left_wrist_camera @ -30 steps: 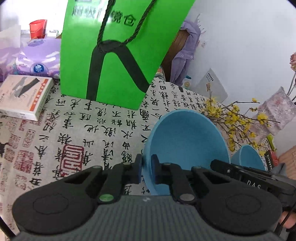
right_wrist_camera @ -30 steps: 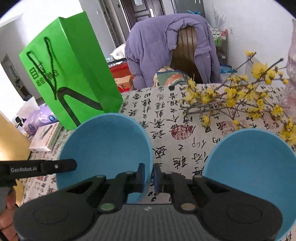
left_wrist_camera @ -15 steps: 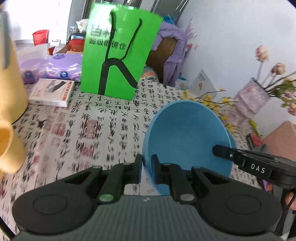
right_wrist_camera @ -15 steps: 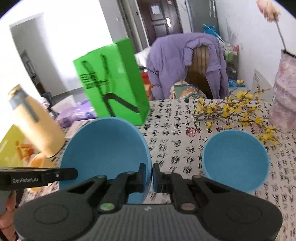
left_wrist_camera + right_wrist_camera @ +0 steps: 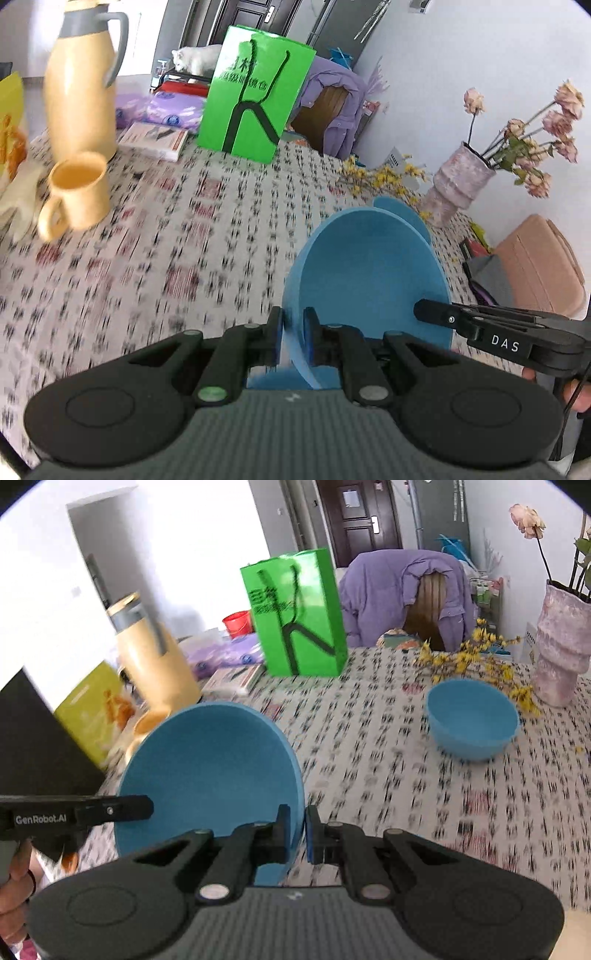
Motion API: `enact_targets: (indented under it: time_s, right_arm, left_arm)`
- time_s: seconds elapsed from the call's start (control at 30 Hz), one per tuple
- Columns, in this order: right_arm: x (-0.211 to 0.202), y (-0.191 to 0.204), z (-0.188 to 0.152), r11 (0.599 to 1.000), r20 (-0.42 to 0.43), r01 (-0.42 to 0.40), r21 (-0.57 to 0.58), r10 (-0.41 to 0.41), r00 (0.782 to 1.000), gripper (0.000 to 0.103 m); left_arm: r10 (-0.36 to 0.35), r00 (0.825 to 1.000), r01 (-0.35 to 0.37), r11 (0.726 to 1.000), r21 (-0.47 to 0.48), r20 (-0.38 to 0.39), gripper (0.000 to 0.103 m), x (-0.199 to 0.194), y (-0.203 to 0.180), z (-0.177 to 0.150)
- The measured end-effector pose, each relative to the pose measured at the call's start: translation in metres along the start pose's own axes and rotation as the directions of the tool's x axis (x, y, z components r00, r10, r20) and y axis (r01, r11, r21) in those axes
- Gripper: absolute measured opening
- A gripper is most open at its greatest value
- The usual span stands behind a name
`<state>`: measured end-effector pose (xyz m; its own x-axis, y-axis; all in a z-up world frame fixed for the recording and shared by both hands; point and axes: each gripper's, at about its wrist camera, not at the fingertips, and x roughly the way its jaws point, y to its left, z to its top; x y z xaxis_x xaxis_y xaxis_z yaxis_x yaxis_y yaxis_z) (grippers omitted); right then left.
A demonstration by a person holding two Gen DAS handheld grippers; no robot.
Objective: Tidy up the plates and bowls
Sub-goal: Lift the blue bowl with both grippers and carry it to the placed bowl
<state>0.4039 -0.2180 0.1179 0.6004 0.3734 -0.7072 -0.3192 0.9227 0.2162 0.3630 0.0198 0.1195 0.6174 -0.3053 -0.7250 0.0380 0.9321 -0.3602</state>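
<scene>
The left gripper (image 5: 293, 338) is clamped on the rim of the large blue bowl (image 5: 369, 280), one finger inside the wall and one outside, and the right gripper (image 5: 295, 829) pinches the opposite side of the same rim, so the bowl (image 5: 210, 771) hangs between the two, lifted off the surface (image 5: 192, 236). From each wrist camera the other gripper shows only as a black arm cutting in from the edge, its fingertips hidden behind the bowl's wall. The bowl is tipped up on edge: its round mouth faces back toward each camera and somewhat upward, and its underside is out of sight in both views. The lower rim is cut off behind the gripper bodies. A second, smaller blue bowl (image 5: 474, 718) sits upright on the patterned cloth well apart to the right, mouth up; in the left wrist view only a sliver of it (image 5: 400, 210) peeks over the held bowl's far rim. The cloth's printed characters are smeared by blur and cannot be read. Farther out stand a yellow mug (image 5: 79, 195), a tall yellow thermos (image 5: 83, 85), a green paper bag (image 5: 255, 96), a sprig of yellow blossoms (image 5: 469, 657) and a pink vase (image 5: 561, 653), whose flowers are partly cropped by the frame.
</scene>
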Motion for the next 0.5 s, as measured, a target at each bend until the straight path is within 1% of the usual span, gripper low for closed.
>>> enact_targets:
  time_s: [0.13,0.27,0.5]
  right_arm:
    - [-0.011,0.012,-0.030,1.000,-0.026,-0.010,-0.019,0.009,1.000,0.009]
    - [-0.015,0.021,-0.053,0.999,-0.050,-0.026,-0.027,0.025,0.998,0.009]
    - [-0.001,0.028,-0.079,0.999,-0.096,-0.032,-0.027,0.029,0.995,0.010]
  left_arm:
    - [-0.001,1.000,0.001,1.000,-0.016,-0.011,0.012,-0.013,0.006,-0.030]
    - [0.006,0.999,-0.007,0.999,-0.034,-0.031,0.011,-0.016,0.015,-0.053]
    - [0.036,0.997,-0.040,0.998,-0.049,-0.069,0.011,-0.004,0.028,-0.075]
